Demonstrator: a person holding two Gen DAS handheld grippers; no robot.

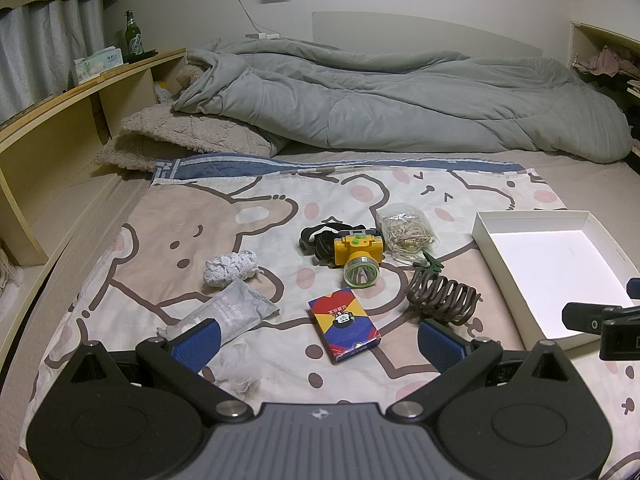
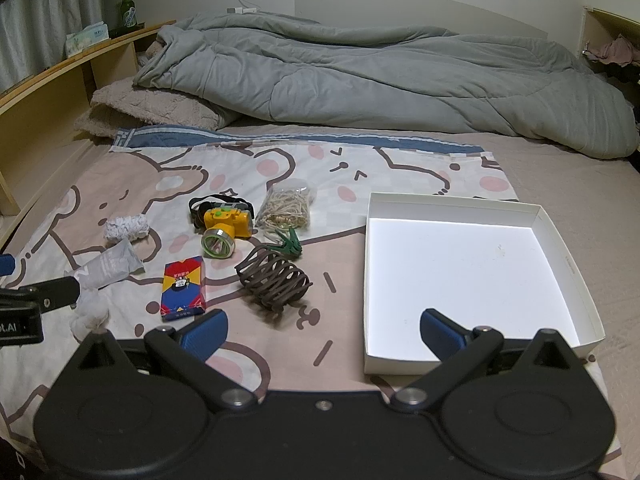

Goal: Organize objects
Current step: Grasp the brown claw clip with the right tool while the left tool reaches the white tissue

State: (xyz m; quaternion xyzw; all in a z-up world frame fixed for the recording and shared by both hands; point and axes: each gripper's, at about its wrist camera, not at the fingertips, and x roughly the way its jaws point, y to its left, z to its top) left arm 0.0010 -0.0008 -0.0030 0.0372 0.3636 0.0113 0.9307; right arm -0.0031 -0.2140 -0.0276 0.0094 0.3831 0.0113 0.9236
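My left gripper [image 1: 318, 338] hung open right over the card box [image 1: 343, 324] at lower centre, its long axis running away from me, while my right gripper [image 2: 324, 330], also open and empty, faced the white tray [image 2: 560, 240].

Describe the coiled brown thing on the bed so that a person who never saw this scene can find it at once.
Start at the white open box on the cartoon-bear sheet. Just left of the box, nearest to it of all the loose items, lies the brown coil, with a green clip just behind it. It is the only dark, springy spiral you can see through; the neighbours are a yellow headlamp and a card box.
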